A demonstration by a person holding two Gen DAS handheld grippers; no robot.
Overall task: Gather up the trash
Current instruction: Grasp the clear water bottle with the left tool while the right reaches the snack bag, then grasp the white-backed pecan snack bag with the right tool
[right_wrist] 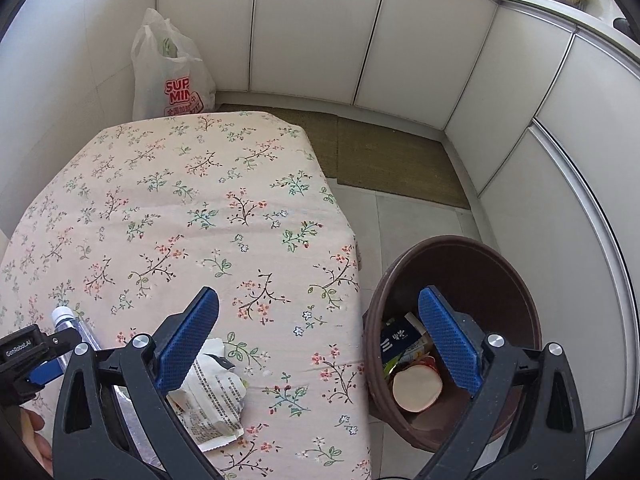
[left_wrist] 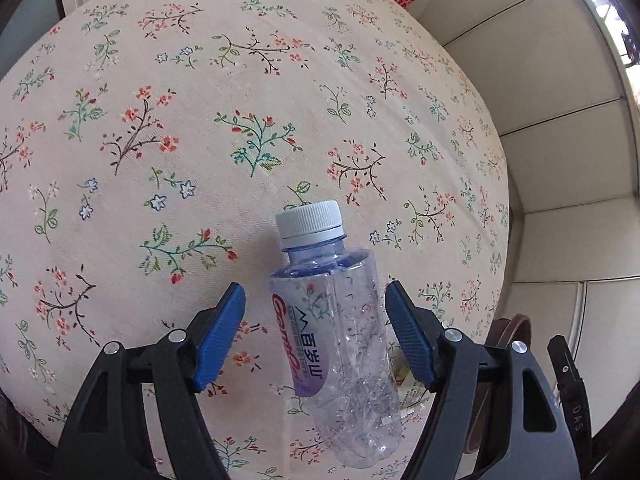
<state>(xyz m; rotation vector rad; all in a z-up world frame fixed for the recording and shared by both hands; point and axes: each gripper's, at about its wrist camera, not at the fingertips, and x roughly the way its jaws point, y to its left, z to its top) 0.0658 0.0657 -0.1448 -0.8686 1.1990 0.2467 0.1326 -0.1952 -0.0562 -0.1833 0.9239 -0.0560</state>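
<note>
Clear plastic bottle (left_wrist: 340, 320) is framed by the wide-open left tongs (left_wrist: 316, 300), untouched; its base is cut off. Right tongs (right_wrist: 318, 312) gape empty; a crumpled wrapper (right_wrist: 212, 396) is half hidden.

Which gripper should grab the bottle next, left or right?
Left. The clear bottle already lies between the open left gripper fingers, pads not yet pressing. The right gripper straddles the table edge, over a crumpled wrapper and the bin.

Empty clear bottle (left_wrist: 340, 320) and torn wrapper (right_wrist: 212, 400) lie on the floral cloth (left_wrist: 200, 120).
</note>
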